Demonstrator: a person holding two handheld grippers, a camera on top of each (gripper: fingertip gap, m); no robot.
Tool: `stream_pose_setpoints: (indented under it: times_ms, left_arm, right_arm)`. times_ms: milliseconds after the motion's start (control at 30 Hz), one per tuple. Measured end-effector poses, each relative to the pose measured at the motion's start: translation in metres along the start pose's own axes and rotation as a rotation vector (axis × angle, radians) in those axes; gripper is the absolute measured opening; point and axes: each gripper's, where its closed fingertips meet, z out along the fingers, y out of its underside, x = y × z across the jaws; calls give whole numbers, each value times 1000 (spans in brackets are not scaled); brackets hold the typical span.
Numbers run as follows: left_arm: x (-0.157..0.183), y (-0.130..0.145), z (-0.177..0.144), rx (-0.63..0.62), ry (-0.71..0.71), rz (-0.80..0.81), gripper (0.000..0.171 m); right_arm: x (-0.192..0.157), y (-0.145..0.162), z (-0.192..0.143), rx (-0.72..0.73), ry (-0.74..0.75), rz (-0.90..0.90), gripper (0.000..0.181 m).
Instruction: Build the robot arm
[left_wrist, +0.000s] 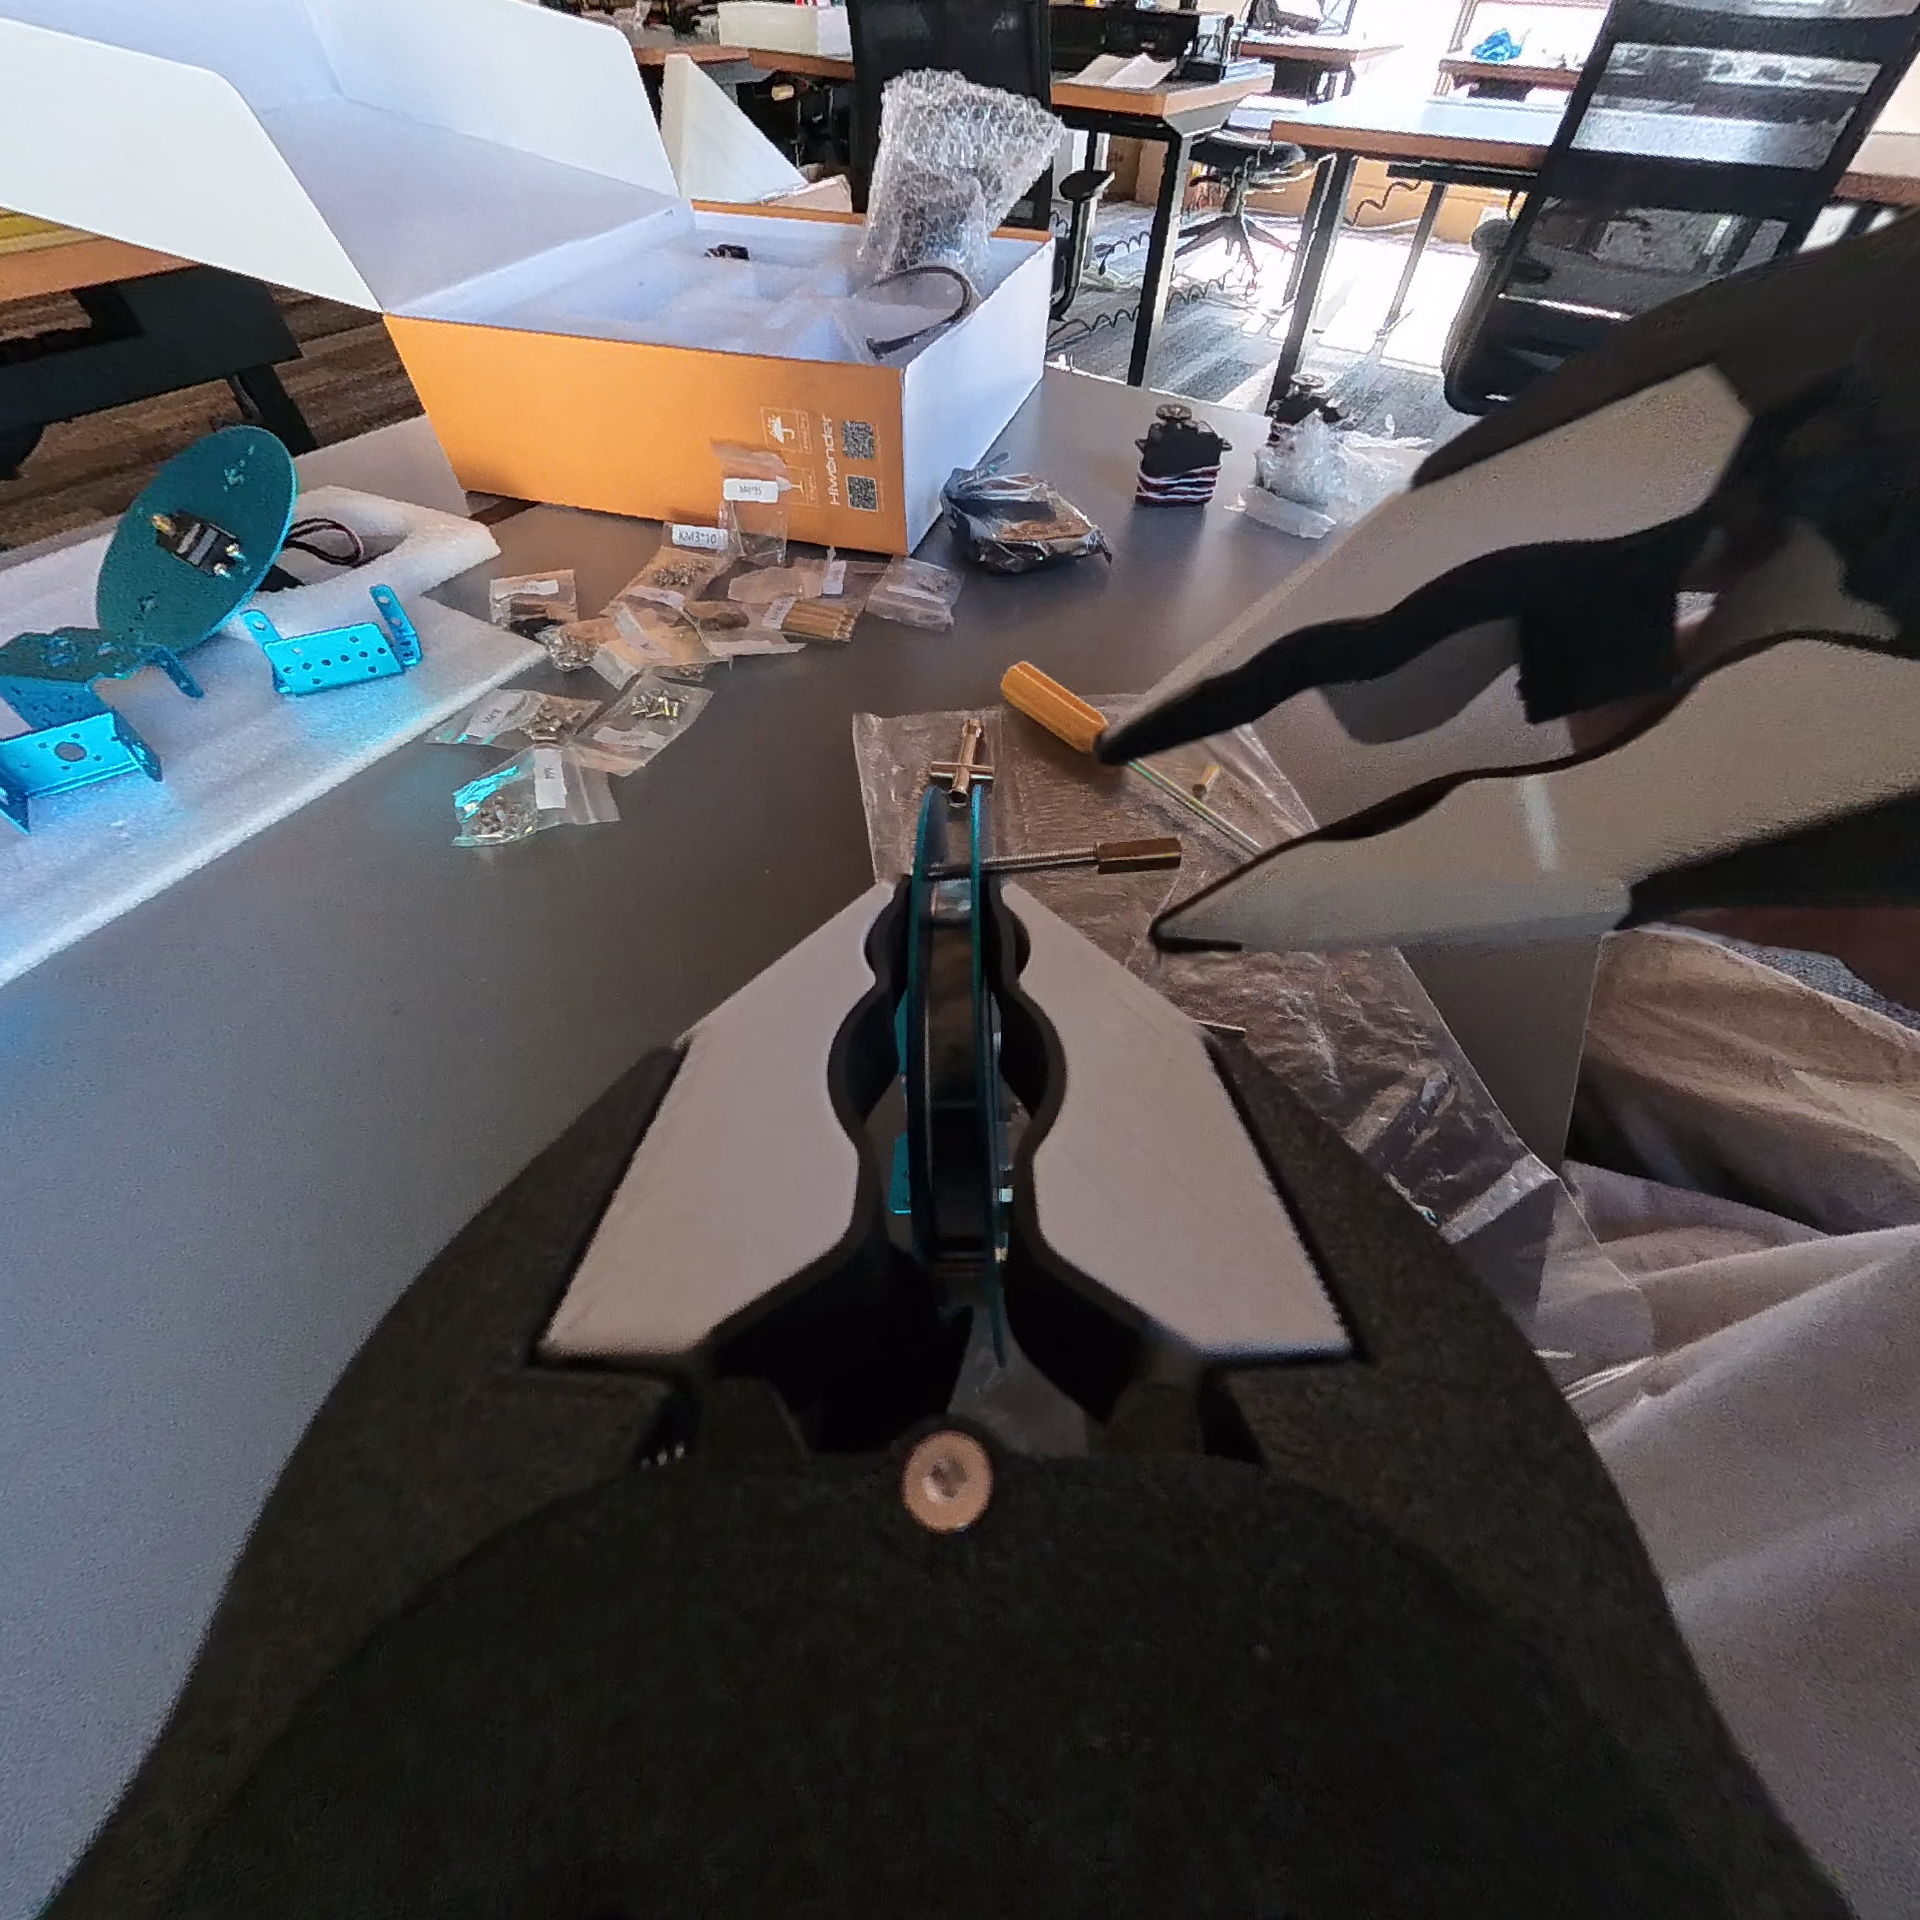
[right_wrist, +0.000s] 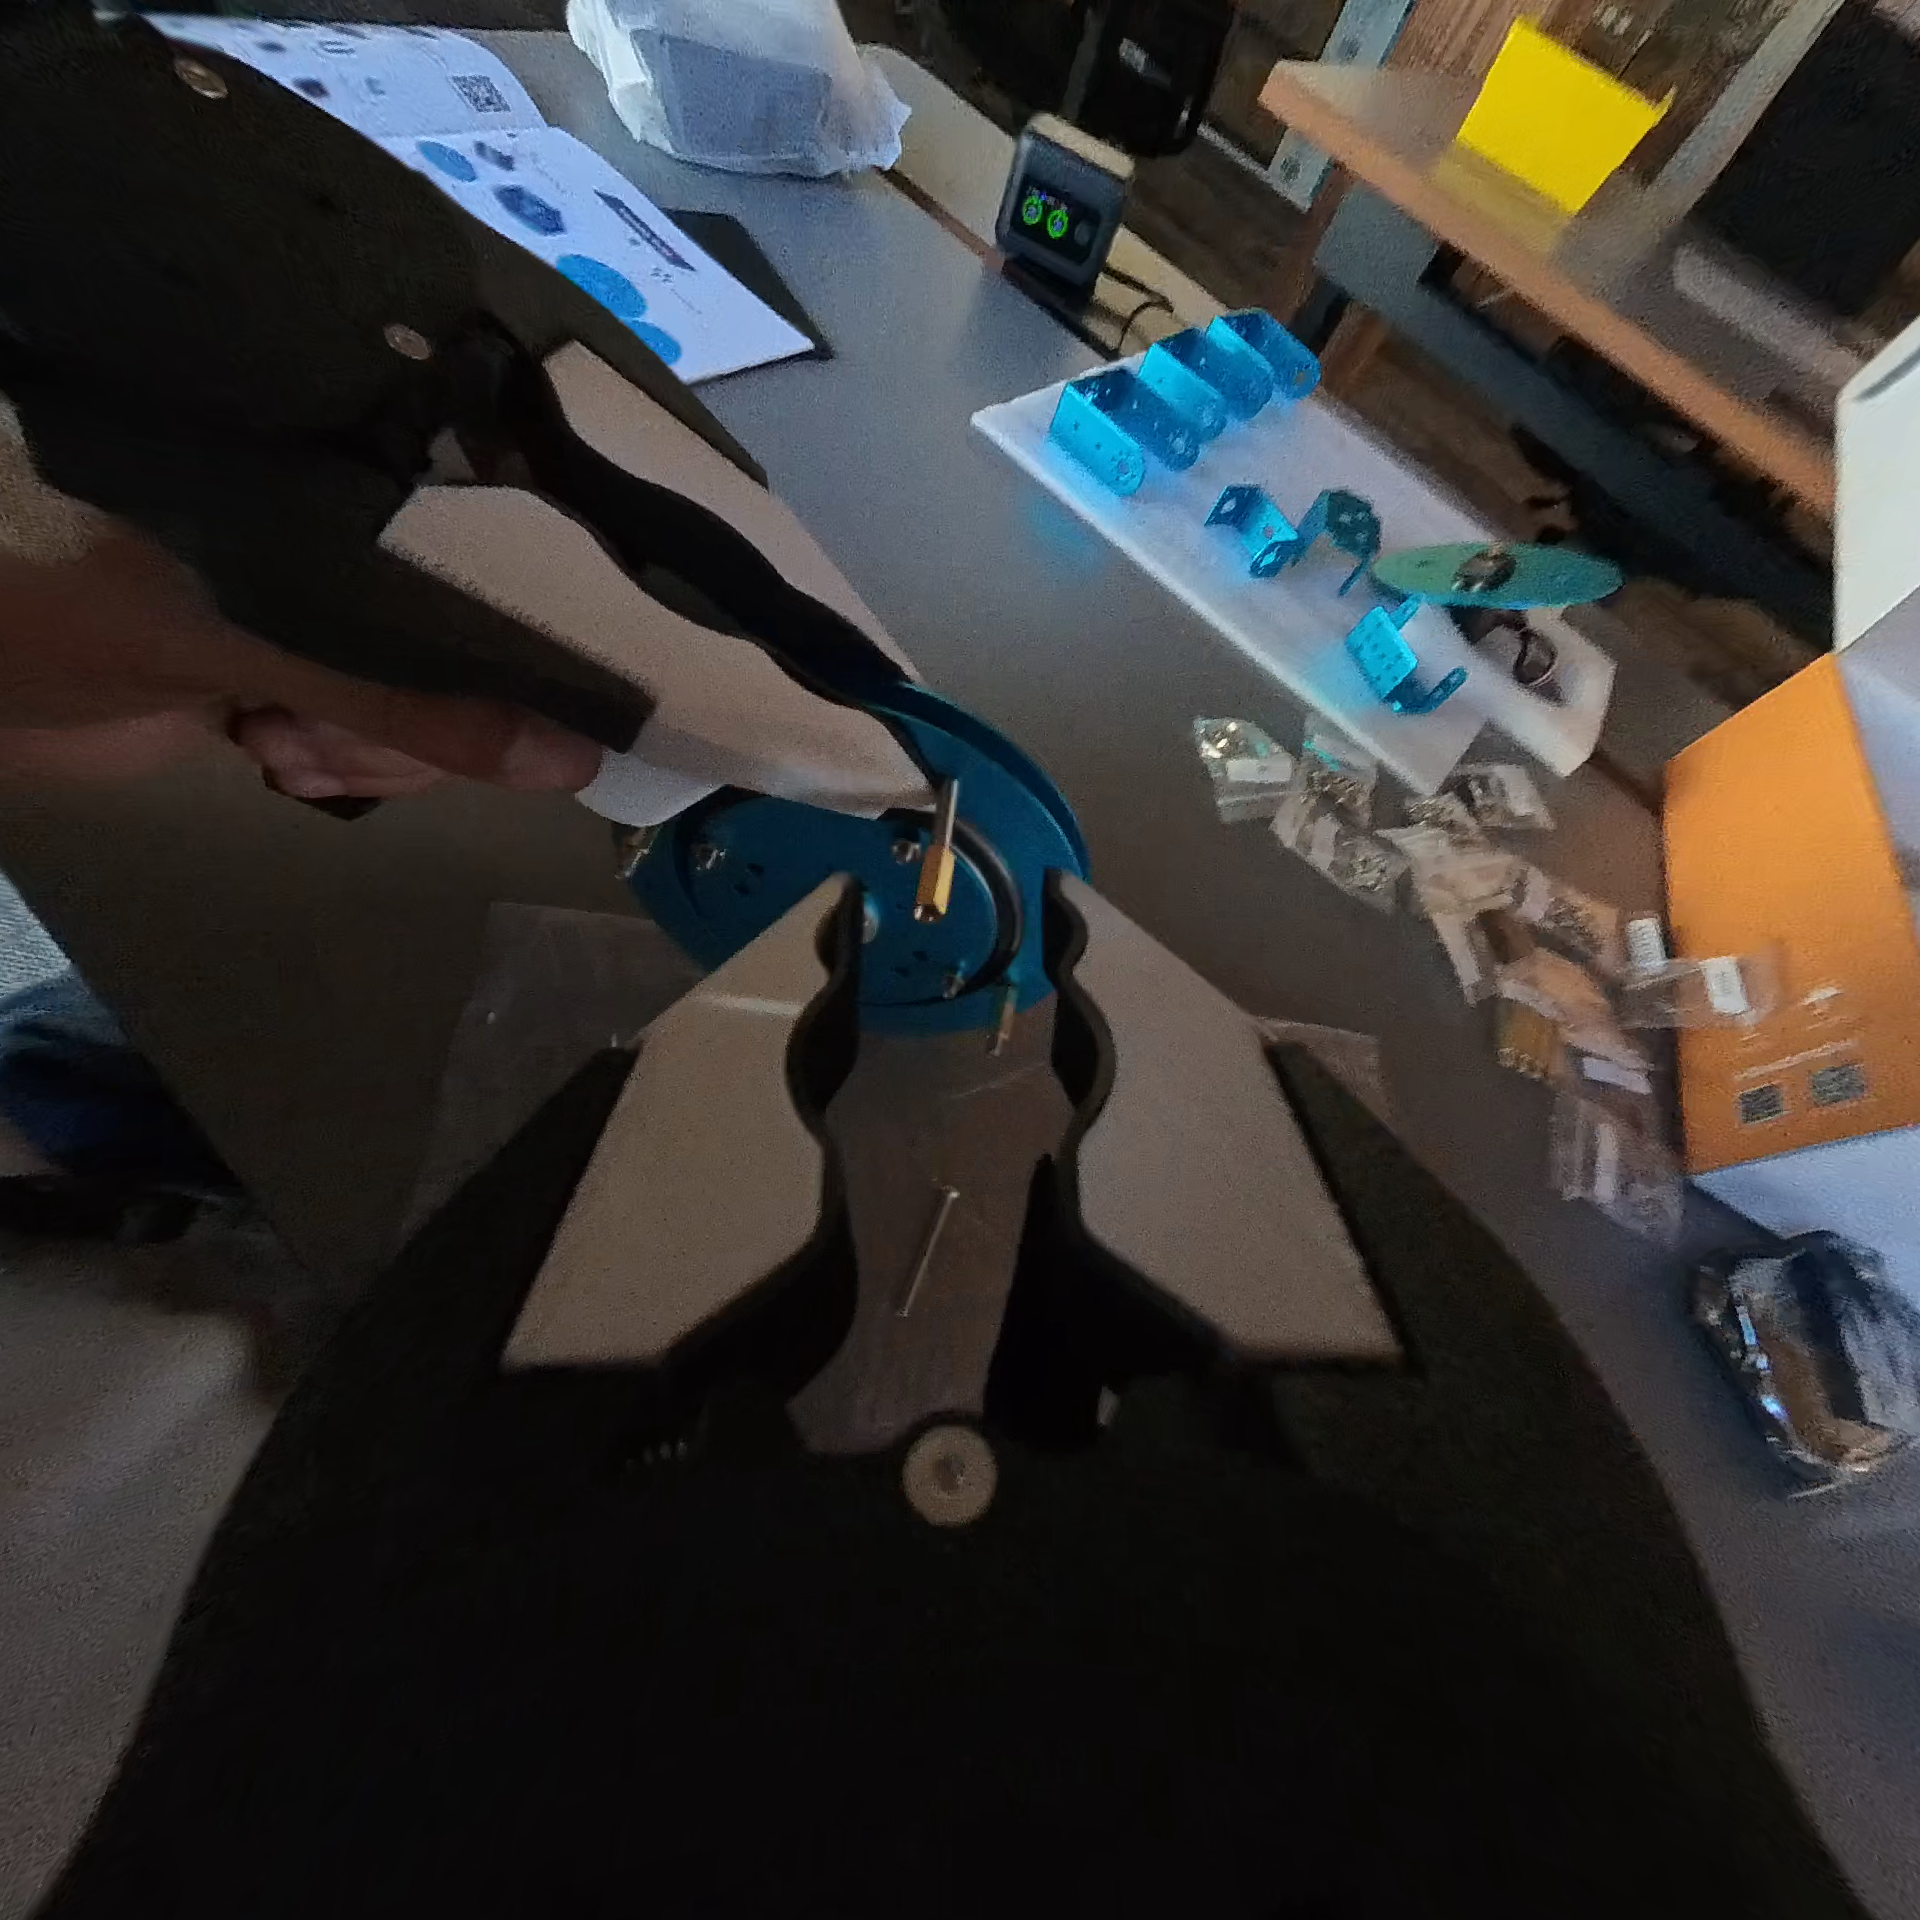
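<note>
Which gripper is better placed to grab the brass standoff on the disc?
Right. The right gripper is open, empty, facing the brass standoff; the left gripper is shut on the blue disc assembly.

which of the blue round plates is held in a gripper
The double blue disc, clamped edge-on in the left gripper. The other round plate stands leaning on the white foam, untouched.

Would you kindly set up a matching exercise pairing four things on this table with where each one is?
Things:
1. blue disc assembly
2. yellow-handled tool
3. orange box
4. blue brackets

Places:
A. on the white foam sheet
B. clamped edge-on in the left claw
C. open, behind the small screw bags
D. lying by the clear plastic bag, near the right claw's upper tip

Pairs: 1-B, 2-D, 3-C, 4-A
</note>
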Motion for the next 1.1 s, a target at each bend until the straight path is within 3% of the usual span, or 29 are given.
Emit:
stream_pose_setpoints:
  times_ms: [100,300,500,667,800,900,1033,1100]
  left_arm:
    - [-1,0,0,-3,-4,-6,11]
    - [-1,0,1,-2,-9,-5,11]
    - [-1,0,1,-3,-8,-1,11]
    - [-1,-1,1,-1,-8,-1,11]
    - [-1,0,1,-1,-8,0,11]
    - [0,0,1,-3,-8,0,11]
    - [-1,0,1,-3,-12,-2,12]
    - [-1,0,1,-3,-11,-1,11]
  right_arm:
    - [-11,-7,-1,34,1,-100,31]
    - [-16,39,22,-115,-46,-59,38]
    - [-18,-1,3,21,-41,-88,37]
    - [-18,50,27,-130,-72,-32,47]
    - [-8,11,8,-15,-44,-57,44]
    - [-21,-7,2,39,-89,-72,45]
    - [-29,38,28,-102,-98,-64,55]
    - [-25,43,30,-107,-83,-60,51]
